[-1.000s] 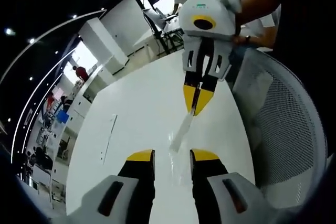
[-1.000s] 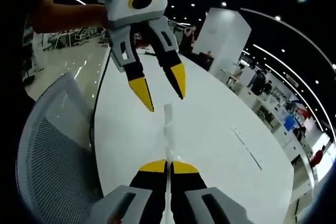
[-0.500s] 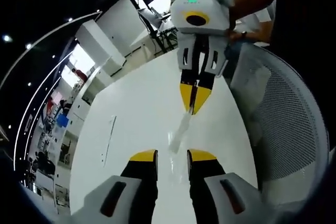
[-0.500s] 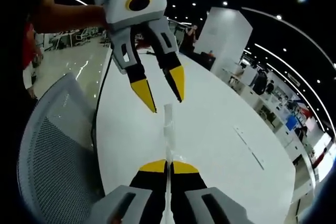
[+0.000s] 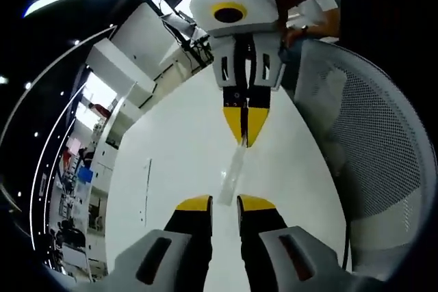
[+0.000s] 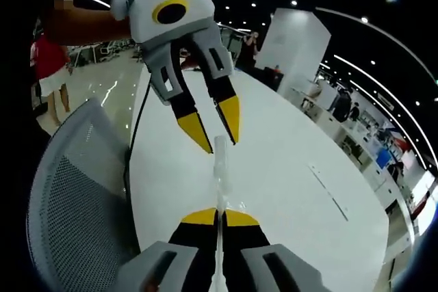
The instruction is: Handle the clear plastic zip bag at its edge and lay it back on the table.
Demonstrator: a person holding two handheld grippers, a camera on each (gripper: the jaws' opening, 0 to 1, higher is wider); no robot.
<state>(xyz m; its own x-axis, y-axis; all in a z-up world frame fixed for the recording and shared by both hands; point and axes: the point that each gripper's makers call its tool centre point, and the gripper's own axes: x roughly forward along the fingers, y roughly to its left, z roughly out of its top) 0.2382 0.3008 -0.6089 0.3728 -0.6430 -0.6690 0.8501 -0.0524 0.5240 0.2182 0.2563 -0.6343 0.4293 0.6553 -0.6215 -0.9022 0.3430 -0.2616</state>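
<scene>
In the right gripper view, the right claw (image 6: pixel 219 218) is rising from the bottom centre with its yellow-tipped jaws pressed together, pinching the edge of the clear plastic zip bag (image 6: pixel 220 169). The bag is standing up as a thin, edge-on strip from those tips toward the middle of the frame, above the white worktop (image 6: pixel 287 169). Its far end is reaching the left claw (image 6: pixel 217 130), which is coming down from the upper left with its jaws parted on either side of that end.

In the left gripper view, the left claw (image 5: pixel 225 203) is sitting at the bottom centre, jaws apart, with the bag (image 5: pixel 232 172) passing between the tips; whether they are touching it, I cannot tell. The right claw (image 5: pixel 245 128) is hanging from the upper centre, clamped on the bag's far edge. A grey mesh chair (image 5: pixel 373 162) is filling the right side.
</scene>
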